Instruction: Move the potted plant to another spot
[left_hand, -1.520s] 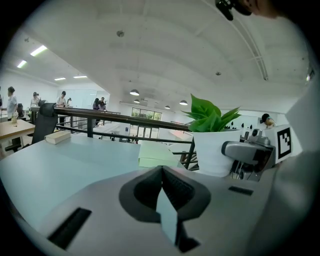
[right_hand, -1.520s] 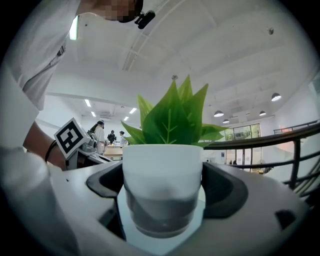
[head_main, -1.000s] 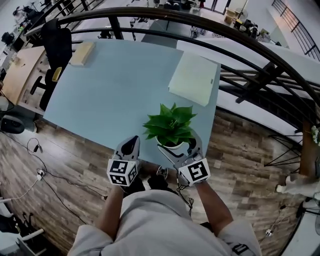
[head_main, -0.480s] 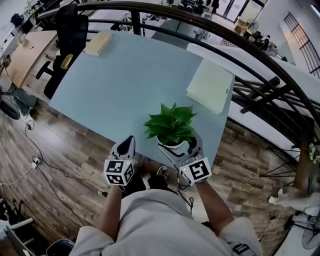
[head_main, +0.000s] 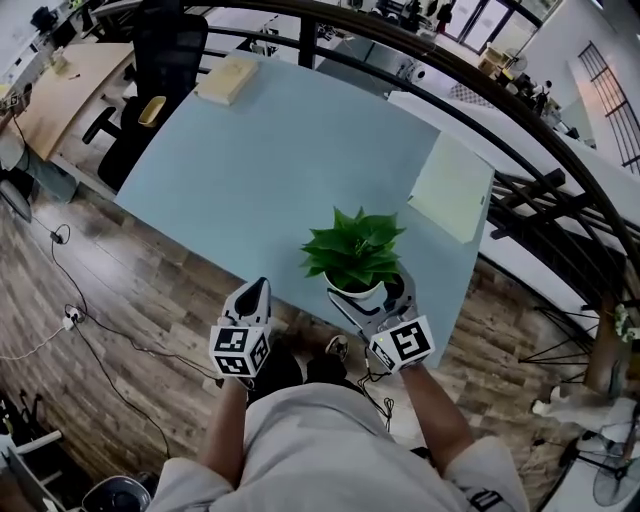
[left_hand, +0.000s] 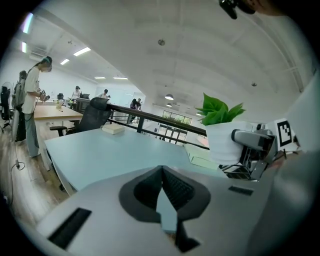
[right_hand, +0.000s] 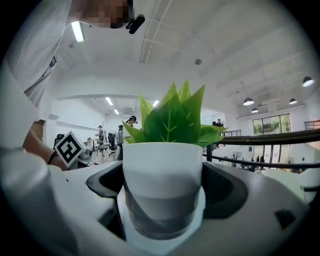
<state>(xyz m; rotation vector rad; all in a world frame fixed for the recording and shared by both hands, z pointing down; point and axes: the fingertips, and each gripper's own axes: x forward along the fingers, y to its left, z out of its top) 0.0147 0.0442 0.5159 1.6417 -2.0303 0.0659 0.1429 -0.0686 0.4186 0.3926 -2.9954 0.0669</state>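
- A green leafy plant in a white round pot (head_main: 352, 262) sits at centre right of the head view, at the near edge of a pale blue tabletop (head_main: 290, 150).
- The right gripper (head_main: 368, 300) clasps the pot, one jaw on each side.
- The left gripper (head_main: 255, 292), at lower left of the plant, has its jaws pressed together on nothing.
- Leaves and jaws hide most of the pot from above; whether its base touches the table is unclear.
- A pale green flat sheet (head_main: 452, 188) lies at the table's right, and a tan block (head_main: 228, 78) at its upper left corner.
- A dark curved railing (head_main: 480, 90) crosses the top.
- Since the earlier frames, the table and sheet have slid right in frame; the right gripper's hold and the closed left gripper are unchanged.
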